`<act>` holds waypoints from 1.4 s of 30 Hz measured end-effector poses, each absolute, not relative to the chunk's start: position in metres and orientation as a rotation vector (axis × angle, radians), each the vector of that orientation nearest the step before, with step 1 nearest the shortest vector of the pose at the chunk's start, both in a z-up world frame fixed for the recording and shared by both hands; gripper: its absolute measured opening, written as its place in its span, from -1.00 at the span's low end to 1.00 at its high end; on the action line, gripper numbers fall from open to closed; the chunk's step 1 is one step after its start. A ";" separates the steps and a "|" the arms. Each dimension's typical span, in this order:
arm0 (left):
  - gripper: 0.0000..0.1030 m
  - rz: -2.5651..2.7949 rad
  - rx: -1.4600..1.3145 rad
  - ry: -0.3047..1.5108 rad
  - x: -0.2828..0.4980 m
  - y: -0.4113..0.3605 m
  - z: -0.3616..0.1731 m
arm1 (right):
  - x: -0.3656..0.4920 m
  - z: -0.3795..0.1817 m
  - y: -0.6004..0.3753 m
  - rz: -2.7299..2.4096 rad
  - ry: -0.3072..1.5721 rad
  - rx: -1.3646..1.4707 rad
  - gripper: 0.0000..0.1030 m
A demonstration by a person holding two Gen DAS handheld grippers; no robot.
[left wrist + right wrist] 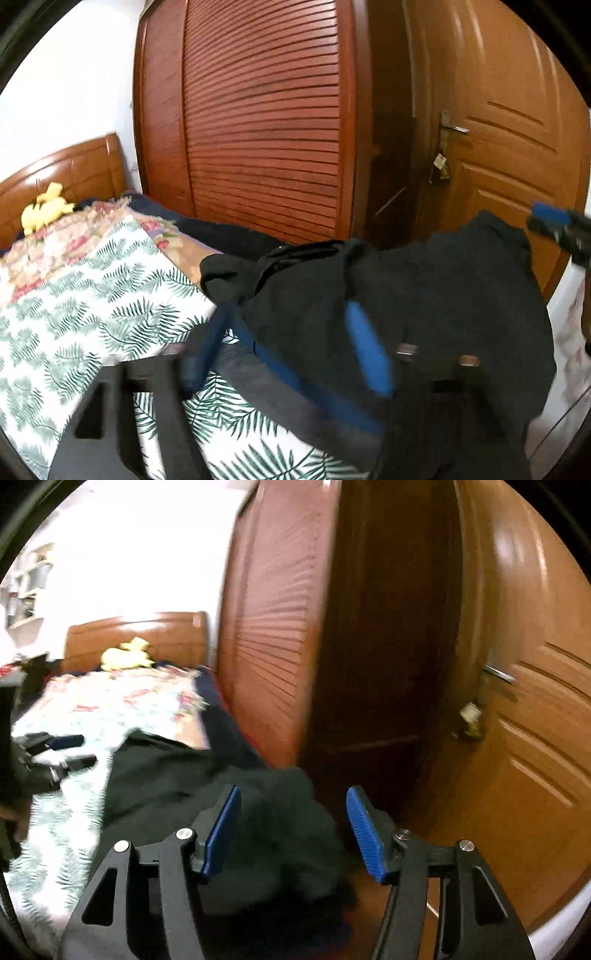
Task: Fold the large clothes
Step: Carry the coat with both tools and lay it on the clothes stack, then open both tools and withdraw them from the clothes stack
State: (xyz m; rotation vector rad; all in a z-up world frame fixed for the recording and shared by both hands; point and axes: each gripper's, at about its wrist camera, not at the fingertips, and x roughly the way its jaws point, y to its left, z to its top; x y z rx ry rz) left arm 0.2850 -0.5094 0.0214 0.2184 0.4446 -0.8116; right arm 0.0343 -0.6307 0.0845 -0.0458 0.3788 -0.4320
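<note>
Both grippers are standing open over the black garment (424,295) on the bed (74,314). The left gripper (288,347) is blurred but seemingly gripping nothing; the right gripper (293,830) is holding nothing.

Walls: plain white wall (74,74), brightly lit and washed out in the right wrist view.
Wardrobe: tall reddish-brown wooden wardrobe with a louvred sliding door (258,122), standing right beside the bed.
Door: lighter brown panelled wooden door (509,122) right of the wardrobe, metal lever handle (456,127), a small tag hanging below it.
Bed: curved brown wooden headboard (74,170); white bedspread with green fern-leaf print (92,295); floral blanket (74,236) nearer the headboard; yellow plush toy (46,210) against it.
Shelving: blurred wall shelves (29,587) at far left.
</note>
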 end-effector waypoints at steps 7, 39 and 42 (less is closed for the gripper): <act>0.97 -0.855 0.211 0.456 0.257 -0.490 0.013 | 0.060 0.079 -0.603 -0.252 0.450 -0.059 0.19; 0.99 -0.818 0.186 0.459 0.171 -0.344 0.021 | 0.015 0.072 -0.498 -0.318 0.447 0.012 0.29; 0.99 -0.766 0.196 0.462 0.165 -0.314 0.021 | 0.010 0.071 -0.460 -0.249 0.418 0.008 0.33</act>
